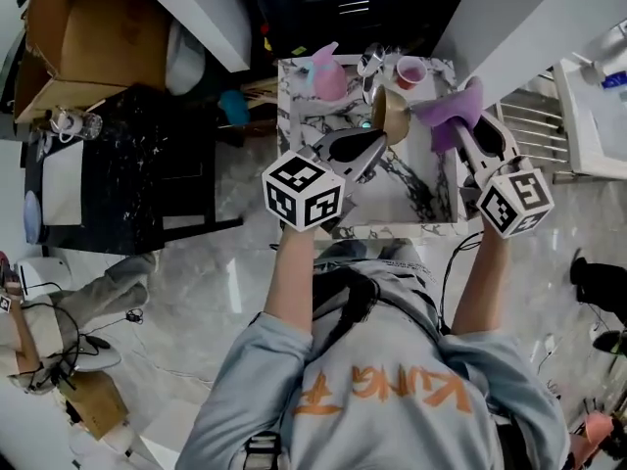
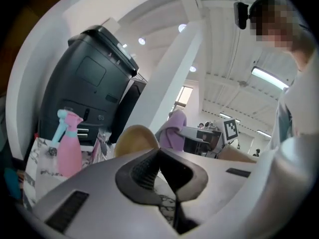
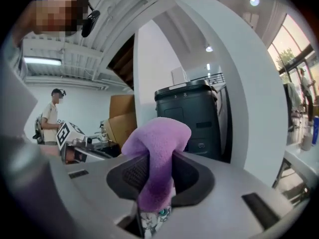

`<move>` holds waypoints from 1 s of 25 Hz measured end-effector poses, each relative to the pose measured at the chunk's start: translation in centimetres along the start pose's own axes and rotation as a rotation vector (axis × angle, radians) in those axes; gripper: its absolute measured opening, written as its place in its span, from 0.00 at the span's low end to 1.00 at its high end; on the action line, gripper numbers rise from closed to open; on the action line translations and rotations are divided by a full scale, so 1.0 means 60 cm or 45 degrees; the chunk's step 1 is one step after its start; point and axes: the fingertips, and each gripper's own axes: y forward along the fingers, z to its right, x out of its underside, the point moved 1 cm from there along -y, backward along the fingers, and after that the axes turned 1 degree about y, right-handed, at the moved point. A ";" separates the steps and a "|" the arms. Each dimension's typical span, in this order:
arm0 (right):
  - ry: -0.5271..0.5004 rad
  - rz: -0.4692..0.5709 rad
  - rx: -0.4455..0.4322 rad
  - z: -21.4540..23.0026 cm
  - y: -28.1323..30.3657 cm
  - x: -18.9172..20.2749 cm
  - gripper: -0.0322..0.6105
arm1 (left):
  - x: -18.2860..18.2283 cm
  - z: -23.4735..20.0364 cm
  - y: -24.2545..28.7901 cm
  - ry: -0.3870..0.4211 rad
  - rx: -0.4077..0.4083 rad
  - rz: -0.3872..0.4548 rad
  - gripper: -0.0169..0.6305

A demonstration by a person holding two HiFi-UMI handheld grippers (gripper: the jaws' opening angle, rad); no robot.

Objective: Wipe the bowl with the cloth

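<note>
Gripping the gold bowl by its rim in the fully closed jaws of the left gripper, tipped on edge above the far half of the marble table. Pinching the purple cloth tight in the jaws of the right gripper, just beside the bowl. Noted at the table's far edge: pink spray bottle, pink cup.

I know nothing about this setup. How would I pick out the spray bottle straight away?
Start at the white marble table in front of the person. At its far left corner stands the spray bottle, with a small red cup further right along the same edge. It is the only tall thing there, pink-bodied with a pale blue trigger head.
</note>
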 end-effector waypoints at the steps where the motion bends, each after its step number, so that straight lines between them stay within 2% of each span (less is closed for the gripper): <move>1: -0.058 -0.007 -0.035 -0.015 0.005 -0.012 0.24 | -0.014 0.000 -0.008 0.026 -0.008 0.017 0.07; 6: -0.333 -0.076 -0.187 -0.092 0.033 -0.052 0.24 | -0.059 -0.003 -0.044 0.133 -0.054 0.063 0.07; 12: -0.557 -0.130 -0.519 -0.190 0.052 -0.058 0.24 | -0.081 0.002 -0.067 0.232 -0.019 0.086 0.07; 17: -0.571 -0.135 -0.646 -0.230 0.052 -0.058 0.24 | -0.074 0.022 -0.095 0.380 0.096 0.054 0.07; 25: -0.560 -0.126 -0.761 -0.251 0.055 -0.060 0.25 | -0.060 0.039 -0.121 0.440 0.264 0.051 0.07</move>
